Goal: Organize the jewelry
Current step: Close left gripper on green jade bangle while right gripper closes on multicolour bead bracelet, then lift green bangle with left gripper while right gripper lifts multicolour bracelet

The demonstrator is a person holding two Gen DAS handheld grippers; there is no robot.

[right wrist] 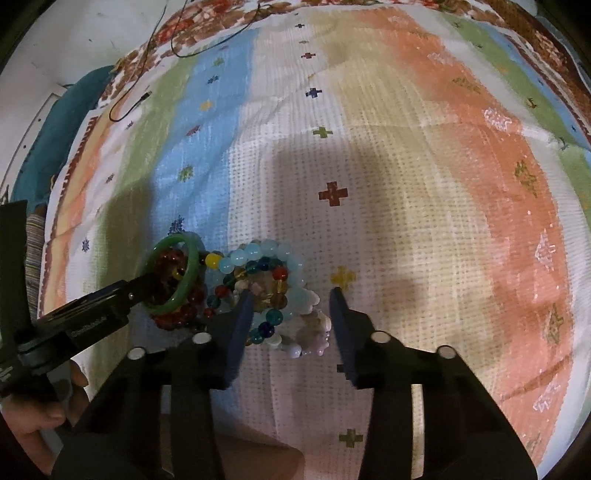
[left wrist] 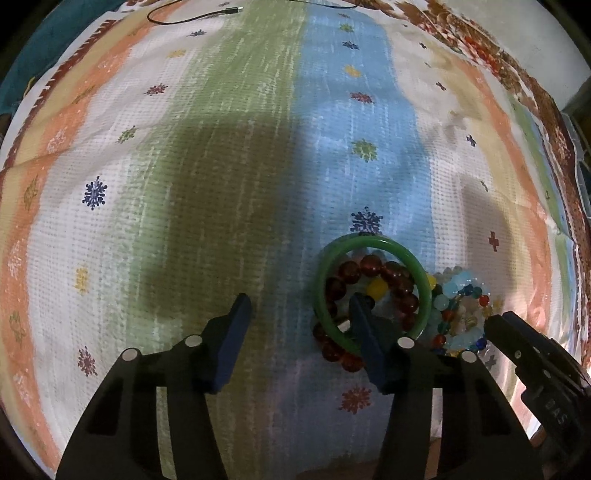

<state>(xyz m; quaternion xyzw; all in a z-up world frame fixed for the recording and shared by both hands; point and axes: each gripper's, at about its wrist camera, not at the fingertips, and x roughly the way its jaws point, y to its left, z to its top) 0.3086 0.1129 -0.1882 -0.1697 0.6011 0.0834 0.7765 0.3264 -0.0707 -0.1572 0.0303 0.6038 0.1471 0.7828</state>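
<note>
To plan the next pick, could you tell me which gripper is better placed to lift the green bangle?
Left: the left gripper has one finger inside the green bangle; the right gripper straddles the beads beside it.

I am working in what looks like a home, most likely over a bed or a low table in a bedroom or living room. The surface under me is covered by a soft woven cloth (left wrist: 258, 155) with stripes of green, blue, cream and orange, dotted with small flower and cross motifs and edged in a brown patterned border (right wrist: 207, 33), the kind of bedspread a household keeps. A thin black charging cable (left wrist: 192, 15) lies loose at its far edge, a teal cushion or blanket (right wrist: 55, 129) sits beside it, and a plain pale wall (right wrist: 74, 44) rises behind
</note>
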